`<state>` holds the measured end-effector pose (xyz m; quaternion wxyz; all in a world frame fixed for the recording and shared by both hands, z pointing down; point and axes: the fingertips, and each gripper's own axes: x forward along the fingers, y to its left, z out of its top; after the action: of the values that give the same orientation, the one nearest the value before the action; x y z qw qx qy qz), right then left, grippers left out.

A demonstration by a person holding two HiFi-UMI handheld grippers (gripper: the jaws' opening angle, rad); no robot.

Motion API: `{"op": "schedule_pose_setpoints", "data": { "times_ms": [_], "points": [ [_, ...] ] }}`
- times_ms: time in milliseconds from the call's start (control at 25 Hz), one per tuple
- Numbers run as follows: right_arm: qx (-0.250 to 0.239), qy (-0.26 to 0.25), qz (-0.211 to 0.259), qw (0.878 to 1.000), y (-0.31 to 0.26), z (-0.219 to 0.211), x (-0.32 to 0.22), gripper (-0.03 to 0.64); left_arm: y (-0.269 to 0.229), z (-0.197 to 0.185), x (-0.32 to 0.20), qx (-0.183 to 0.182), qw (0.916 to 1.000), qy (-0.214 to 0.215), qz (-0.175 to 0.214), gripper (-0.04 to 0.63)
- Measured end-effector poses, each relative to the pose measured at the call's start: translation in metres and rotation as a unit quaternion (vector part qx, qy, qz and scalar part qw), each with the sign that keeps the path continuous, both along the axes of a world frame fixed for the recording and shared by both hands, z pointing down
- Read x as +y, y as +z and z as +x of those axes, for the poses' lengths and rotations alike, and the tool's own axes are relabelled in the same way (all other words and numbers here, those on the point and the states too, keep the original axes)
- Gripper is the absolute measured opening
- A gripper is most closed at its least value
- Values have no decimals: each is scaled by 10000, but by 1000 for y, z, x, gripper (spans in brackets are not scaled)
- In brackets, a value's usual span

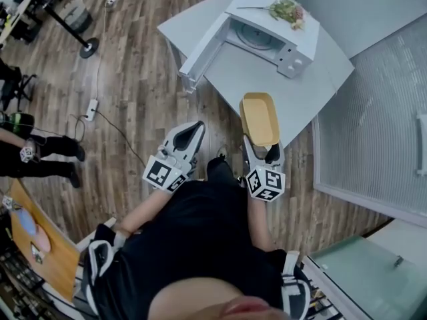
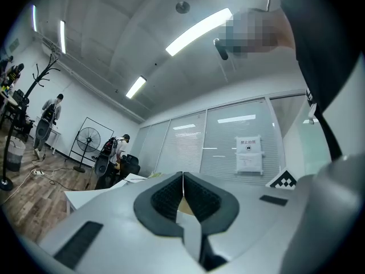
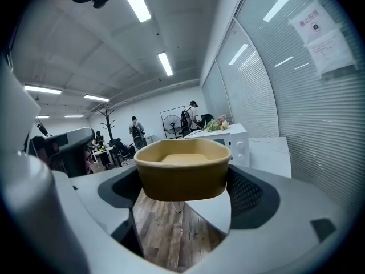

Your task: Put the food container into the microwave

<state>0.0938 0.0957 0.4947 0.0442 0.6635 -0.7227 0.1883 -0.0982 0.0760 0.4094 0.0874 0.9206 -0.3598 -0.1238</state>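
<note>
Looking down, head view: the right gripper (image 1: 261, 153), lower centre, grips the yellow food container (image 1: 259, 115) at the edge of the grey table (image 1: 300, 99). The microwave (image 1: 270, 35), its door (image 1: 202, 45) open, sits at upper centre. The left gripper (image 1: 192, 133) hangs over the wood floor (image 1: 133, 99).

Left gripper view: jaws pressed together, nothing between.

Right gripper view: jaws clamp the container at frame centre, with the microwave behind it, right of centre.
</note>
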Motion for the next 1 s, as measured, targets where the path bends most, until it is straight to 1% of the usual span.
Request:
{"op": "schedule_pose_setpoints", "data": {
  "times_ms": [200, 400, 640, 1000],
  "points": [
    [175, -350, -78, 9992, 8, 49, -80, 479, -8, 51, -64, -17, 9996, -278, 90, 25],
    [349, -650, -139, 9972, 18, 76, -148, 479, -17, 83, -108, 21, 9989, -449, 153, 25],
    [297, -793, -302, 9959, 48, 79, -220, 479, -15, 98, -150, 35, 9985, -529, 104, 25],
    [587, -580, -572, 9949, 117, 82, -357, 479, 5, 110, -237, 44, 9994, -339, 56, 25]
  ]
}}
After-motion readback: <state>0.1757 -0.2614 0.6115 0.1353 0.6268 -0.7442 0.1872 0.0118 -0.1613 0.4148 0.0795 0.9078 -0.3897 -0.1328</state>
